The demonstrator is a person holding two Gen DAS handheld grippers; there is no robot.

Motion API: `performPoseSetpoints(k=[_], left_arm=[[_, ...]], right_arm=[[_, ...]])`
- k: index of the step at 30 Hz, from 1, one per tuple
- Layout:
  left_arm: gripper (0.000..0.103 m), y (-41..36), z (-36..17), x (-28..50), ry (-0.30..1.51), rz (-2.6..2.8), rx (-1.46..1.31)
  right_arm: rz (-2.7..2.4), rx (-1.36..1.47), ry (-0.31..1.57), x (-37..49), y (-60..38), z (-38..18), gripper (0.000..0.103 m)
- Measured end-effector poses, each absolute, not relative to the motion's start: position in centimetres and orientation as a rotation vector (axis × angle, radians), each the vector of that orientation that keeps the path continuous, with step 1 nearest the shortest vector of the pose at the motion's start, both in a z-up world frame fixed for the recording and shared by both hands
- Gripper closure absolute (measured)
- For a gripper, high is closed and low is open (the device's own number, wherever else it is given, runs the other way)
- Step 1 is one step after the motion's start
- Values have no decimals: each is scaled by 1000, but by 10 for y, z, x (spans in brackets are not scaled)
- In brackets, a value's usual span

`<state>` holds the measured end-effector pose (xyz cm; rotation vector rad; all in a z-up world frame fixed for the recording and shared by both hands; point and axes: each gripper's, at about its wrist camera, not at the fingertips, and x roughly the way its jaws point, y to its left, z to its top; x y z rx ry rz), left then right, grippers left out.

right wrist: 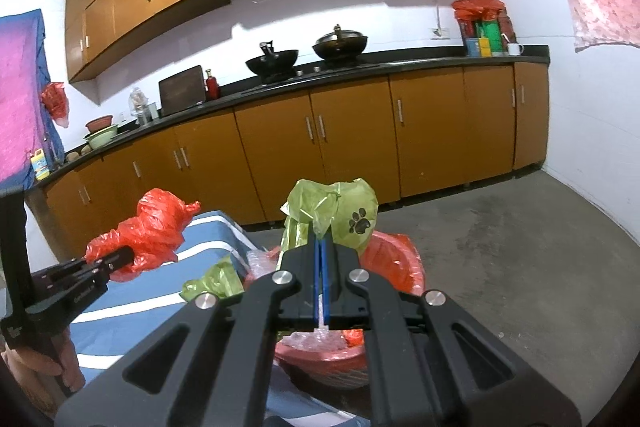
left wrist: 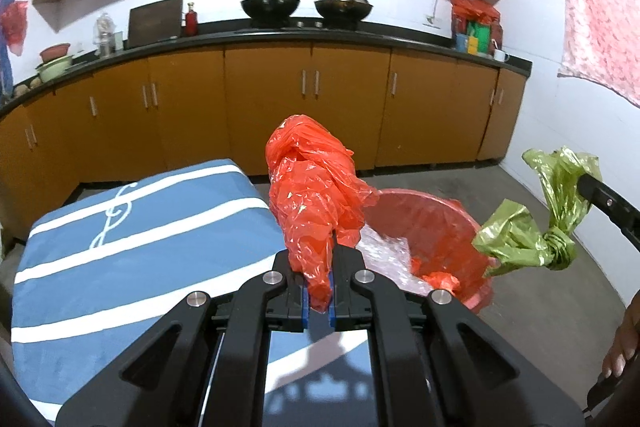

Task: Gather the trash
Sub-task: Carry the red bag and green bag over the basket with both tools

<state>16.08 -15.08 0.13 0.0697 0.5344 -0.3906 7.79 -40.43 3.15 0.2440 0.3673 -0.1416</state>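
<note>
Black linkage arms fill the bottom of both wrist views. Between the blue pads of the left gripper (left wrist: pixel 319 297), low in the centre of the left view, a crumpled red plastic bag (left wrist: pixel 314 195) is pinched by its lower tail and rises upright through the middle of the frame. The right gripper (right wrist: pixel 322 259) is likewise clamped — its blue pads pressed nearly together on a green plastic bag (right wrist: pixel 340 213) printed with a black paw mark, which bunches up just above the fingertips at centre frame.

Each tool shows in the other's view: the green bag, knotted at its lower end, hangs at the right edge of the left view, and the red bag sits at the left of the right view, held in dark fingers.

Just behind and below both bags stands a red bin (left wrist: pixel 460 227), lined with red plastic, with clear and red wrappers inside; in the right view it lies directly under the gripper. Left of it is a surface covered by a blue cloth with white stripes (left wrist: pixel 120 247).

Farther back, across a grey floor (right wrist: pixel 520 247), orange-brown cabinets (left wrist: pixel 272 99) run under a black counter (left wrist: pixel 280 29) — two woks (left wrist: pixel 270 7) sit on the hob at upper centre.
</note>
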Motion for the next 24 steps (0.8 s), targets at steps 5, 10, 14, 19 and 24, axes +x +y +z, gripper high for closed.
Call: performPoseSetpoints(k=[5,10,14,19,24], left_arm=[[97,-162,-6,162,556,-404,84],[97,-167,-11,166,575,-412,79],[97,-172,-16,167,587,-420,78],[97,-180,-22,171,606,-446,71],[97,-193,-27,174,611,-479,68]], right_arm=[[-161,258,376,77,-415,25,100],[-179,264,384,78,-420,21,100],[-193,271,395,82,-424,15,100],[-208,285,412,92,-428,7,100],[-213,286,422,100,-431,0,100]])
